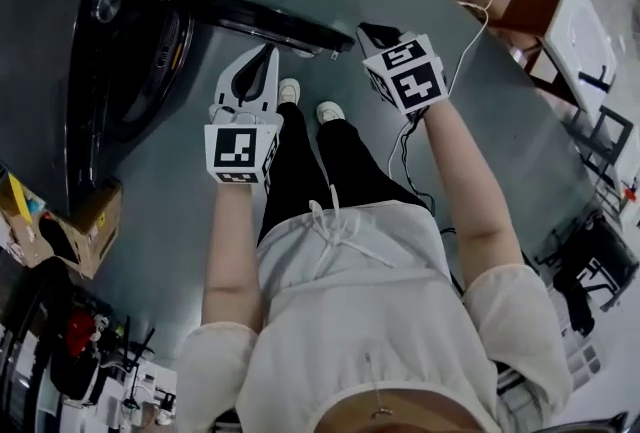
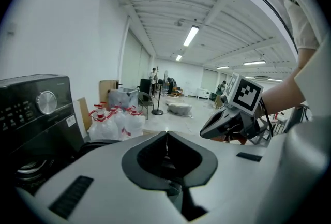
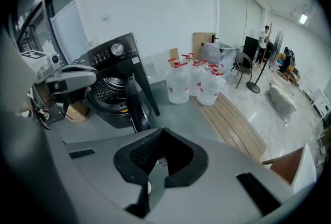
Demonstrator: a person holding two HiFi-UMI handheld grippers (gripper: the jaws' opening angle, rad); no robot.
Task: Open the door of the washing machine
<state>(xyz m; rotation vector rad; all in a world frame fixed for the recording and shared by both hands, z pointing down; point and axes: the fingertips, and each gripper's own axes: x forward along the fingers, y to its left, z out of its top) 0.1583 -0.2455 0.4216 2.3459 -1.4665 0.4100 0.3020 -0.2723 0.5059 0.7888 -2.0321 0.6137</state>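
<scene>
From where I stood, the job looked as good as done. The washing machine sat on the floor to the person's left with its door already swung wide, standing out edge-on from the front, and the perforated drum lay exposed behind it. The left gripper had its two jaws pressed together with nothing between them, and the right gripper was likewise closed and empty. Neither touched the door or the machine. Both were held in front of the person's body, pointing forward and down. In the head view the door's free edge lay just beyond the tips of both, nearer the left one, while the machine's body stood farther off to the left. Seen along the right gripper, the door and the drum opening were ahead and to the left, apart from the jaws, with a cluster of water jugs by the wall to the right of the machine. I judged that no pulling remained. The next move called only for keeping both grippers clear of the open door or, should it need to go wider, for reaching down to its edge and nudging it outward.
</scene>
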